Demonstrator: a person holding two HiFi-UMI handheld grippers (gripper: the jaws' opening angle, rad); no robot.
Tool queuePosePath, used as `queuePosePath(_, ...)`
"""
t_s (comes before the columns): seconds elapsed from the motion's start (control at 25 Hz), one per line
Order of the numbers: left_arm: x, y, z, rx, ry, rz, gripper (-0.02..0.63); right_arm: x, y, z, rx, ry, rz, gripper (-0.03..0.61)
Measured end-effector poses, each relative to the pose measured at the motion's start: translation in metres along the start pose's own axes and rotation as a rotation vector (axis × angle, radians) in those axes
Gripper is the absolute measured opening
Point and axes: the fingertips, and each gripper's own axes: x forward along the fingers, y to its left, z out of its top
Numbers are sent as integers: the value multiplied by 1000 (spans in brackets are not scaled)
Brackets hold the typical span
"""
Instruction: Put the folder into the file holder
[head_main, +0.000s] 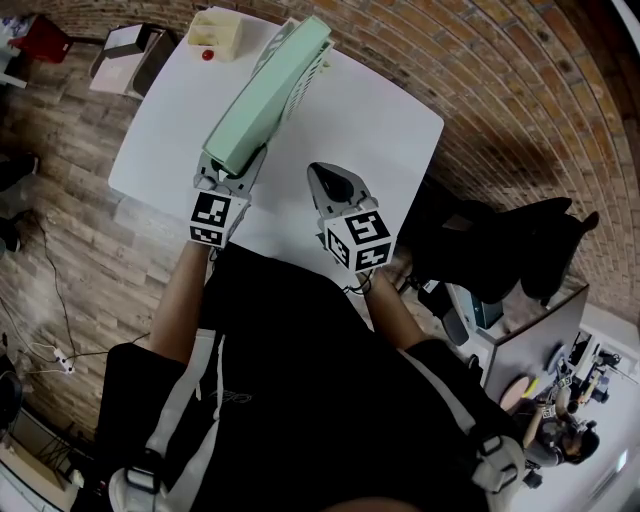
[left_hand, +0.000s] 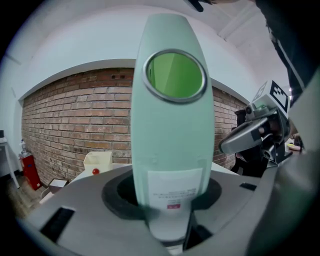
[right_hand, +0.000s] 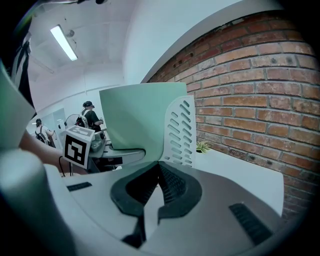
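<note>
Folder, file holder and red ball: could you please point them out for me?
folder (head_main: 262, 100), head view, middle of its green surface.
file holder (right_hand: 181, 131), right gripper view, its slotted white side.
red ball (head_main: 208, 55), head view, its centre.

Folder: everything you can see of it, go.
The folder is a thick, closed, pale green binder, plastic-looking. Its spine has a metal-ringed finger hole and a white label. It stretches out over the white table, near end gripped in the left gripper, far end at the white slotted file holder; whether inside is unclear.
</note>
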Motion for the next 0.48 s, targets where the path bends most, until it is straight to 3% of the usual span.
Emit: queuePosePath(0.48,-6,-1,-5,-1,21,15,209,-5,2,-2,-6,-5,0,9)
